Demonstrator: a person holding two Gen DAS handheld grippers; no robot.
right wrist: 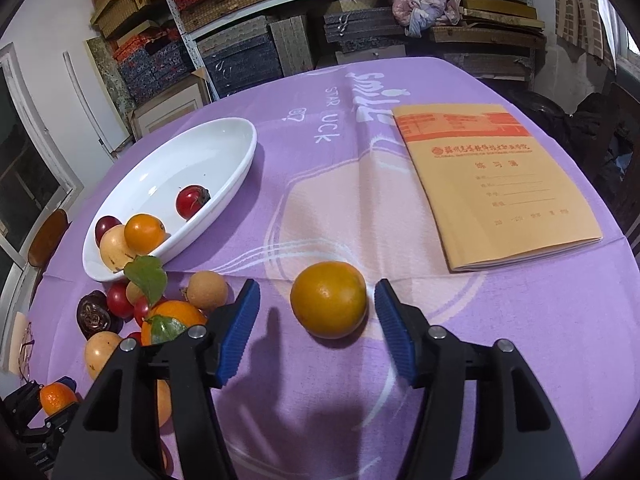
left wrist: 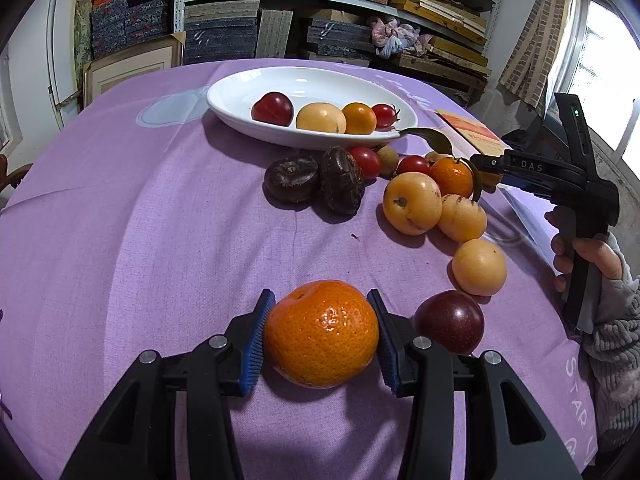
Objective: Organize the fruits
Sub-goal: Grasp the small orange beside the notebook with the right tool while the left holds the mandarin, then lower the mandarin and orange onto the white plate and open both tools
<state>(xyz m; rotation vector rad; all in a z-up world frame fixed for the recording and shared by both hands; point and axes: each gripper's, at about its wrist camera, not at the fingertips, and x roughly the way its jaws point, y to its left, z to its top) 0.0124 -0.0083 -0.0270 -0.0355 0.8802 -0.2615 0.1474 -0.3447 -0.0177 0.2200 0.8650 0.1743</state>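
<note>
My left gripper (left wrist: 321, 330) is shut on a large orange mandarin (left wrist: 321, 333) just above the purple cloth; it also shows small at the lower left of the right wrist view (right wrist: 56, 397). My right gripper (right wrist: 316, 312) is open, its blue pads on either side of a small orange-yellow fruit (right wrist: 329, 299) lying on the cloth, not touching it. A white oval dish (left wrist: 240, 92) holds a red plum, a yellow loquat, a small orange and a cherry tomato. Loose fruits lie in front of it: two dark water chestnuts (left wrist: 316, 182), loquats (left wrist: 412, 203), cherry tomatoes, a leafy mandarin (left wrist: 452, 176).
A dark red plum (left wrist: 450, 322) lies just right of my left gripper. A tan exercise book (right wrist: 492, 184) lies on the cloth at the right. Shelves stacked with boxes stand behind the table. The person's hand and sleeve (left wrist: 600, 280) hold the right gripper.
</note>
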